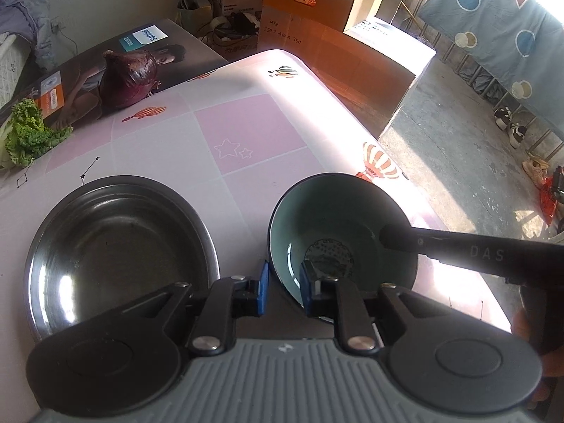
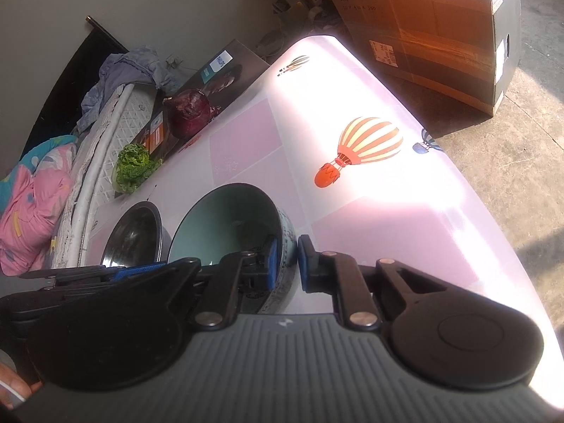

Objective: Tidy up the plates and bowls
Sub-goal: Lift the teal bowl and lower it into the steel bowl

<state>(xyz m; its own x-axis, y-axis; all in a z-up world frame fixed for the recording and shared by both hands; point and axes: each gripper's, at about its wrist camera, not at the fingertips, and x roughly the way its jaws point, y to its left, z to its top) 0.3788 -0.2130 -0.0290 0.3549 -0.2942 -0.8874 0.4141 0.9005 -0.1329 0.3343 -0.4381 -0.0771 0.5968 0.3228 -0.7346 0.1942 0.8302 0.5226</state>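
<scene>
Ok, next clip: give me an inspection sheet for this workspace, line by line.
Surface: table under a pink checked cloth with balloon prints, strong sun glare on its far side.
Job's things: steel bowl and green bowl, side by side, both look empty.
Clutter: red cabbage on a printed box; lettuce beside it.
Grippers: left gripper jaws astride the green bowl's near rim; right gripper jaws astride its wall; neither visibly clamped.
Cables: wires on the floor by the far boxes.
Surroundings: cardboard boxes, bedding, shoes, concrete floor.
</scene>
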